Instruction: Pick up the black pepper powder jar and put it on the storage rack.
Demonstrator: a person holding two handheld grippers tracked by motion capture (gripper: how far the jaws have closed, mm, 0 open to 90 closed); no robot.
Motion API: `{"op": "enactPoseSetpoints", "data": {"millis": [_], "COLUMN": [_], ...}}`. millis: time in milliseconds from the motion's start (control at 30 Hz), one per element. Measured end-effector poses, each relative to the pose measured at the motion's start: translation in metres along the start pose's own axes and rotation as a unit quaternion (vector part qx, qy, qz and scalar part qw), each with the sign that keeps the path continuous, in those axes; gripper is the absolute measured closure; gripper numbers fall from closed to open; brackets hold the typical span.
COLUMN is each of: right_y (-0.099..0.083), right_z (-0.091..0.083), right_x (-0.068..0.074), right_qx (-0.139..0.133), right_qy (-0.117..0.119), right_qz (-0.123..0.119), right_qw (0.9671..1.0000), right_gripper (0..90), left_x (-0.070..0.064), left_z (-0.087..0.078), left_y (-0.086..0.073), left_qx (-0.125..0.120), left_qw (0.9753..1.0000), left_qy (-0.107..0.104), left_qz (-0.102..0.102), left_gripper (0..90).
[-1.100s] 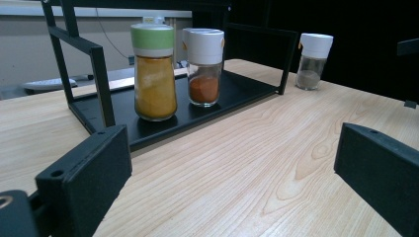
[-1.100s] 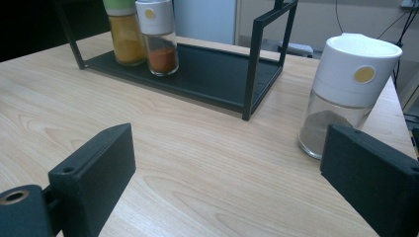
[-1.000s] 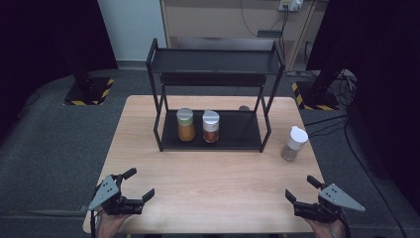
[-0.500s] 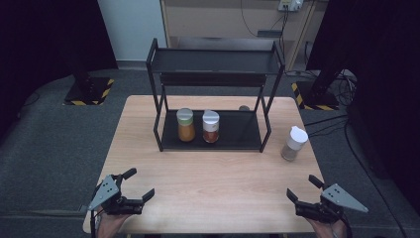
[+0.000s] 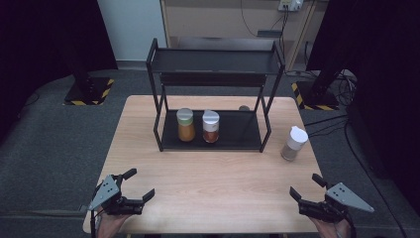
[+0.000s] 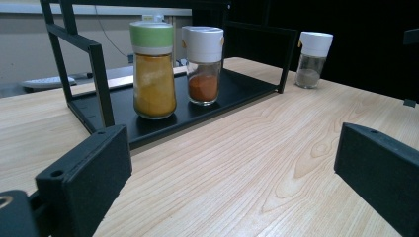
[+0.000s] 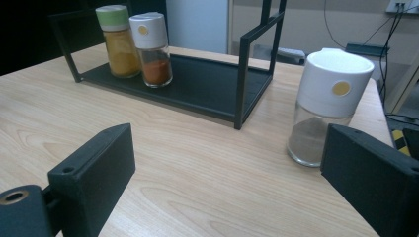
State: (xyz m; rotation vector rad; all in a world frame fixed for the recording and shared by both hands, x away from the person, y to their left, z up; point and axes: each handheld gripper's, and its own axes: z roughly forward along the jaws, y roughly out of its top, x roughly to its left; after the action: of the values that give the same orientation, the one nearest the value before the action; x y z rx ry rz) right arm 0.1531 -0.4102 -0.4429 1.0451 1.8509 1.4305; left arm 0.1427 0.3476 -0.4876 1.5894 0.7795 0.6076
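The left gripper [image 5: 139,184] is held low over the near left corner of the wooden table [image 5: 218,198], its jaws spread wide apart with nothing between them. In the left gripper view the two black jaws rise at either side, and bare wood grain is seen in the gap. The right gripper [image 5: 306,188] is held at the near right corner, jaws likewise parted and empty, with the grey three-cornered plate seen on top of it in the high view. A hand [image 5: 110,225] is glimpsed under the left gripper at the bottom edge.

Farther out, a black two-tier rack [image 5: 214,96] is set at the middle of the table toward the far side. On its lower shelf two spice jars are stood upright, just beside each other: a green-lidded jar [image 5: 185,125] filled with yellow powder on the left, and a white-lidded jar [image 5: 210,126] with red-orange powder on the right. The upper shelf is seen as a flat dark surface.

Off the rack, to its right, a third jar with a white cap [image 5: 294,143] is stood upright on the bare wood, holding a greyish-brown powder. In the right gripper view this jar [image 7: 328,106] is seen near, just beyond the right-hand jaw, apart from it and partly covered by it at the lower edge.

Beyond the table, grey carpet [image 5: 49,139] and dark curtains are made out.
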Motion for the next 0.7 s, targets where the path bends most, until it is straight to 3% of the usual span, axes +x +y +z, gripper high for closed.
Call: {"op": "enactPoseSetpoints", "data": {"millis": [333,700], "right_y": [0.011,0.034], "right_z": [-0.005,-0.004], "right_x": [-0.004,-0.008], "right_qx": [-0.003,-0.002], "right_qy": [-0.005,-0.012], "right_qz": [0.003,-0.012], "right_qw": [1.0000,0.9999], "right_gripper": [6.7,6.5], "left_x": [0.000,0.000], "left_z": [0.000,0.001], "left_y": [0.000,0.000], "left_qx": [0.001,0.003], "left_qw": [1.0000,1.0000], "left_qy": [0.000,0.000], "left_qz": [0.000,0.000], "left_gripper": [0.4,0.4]}}
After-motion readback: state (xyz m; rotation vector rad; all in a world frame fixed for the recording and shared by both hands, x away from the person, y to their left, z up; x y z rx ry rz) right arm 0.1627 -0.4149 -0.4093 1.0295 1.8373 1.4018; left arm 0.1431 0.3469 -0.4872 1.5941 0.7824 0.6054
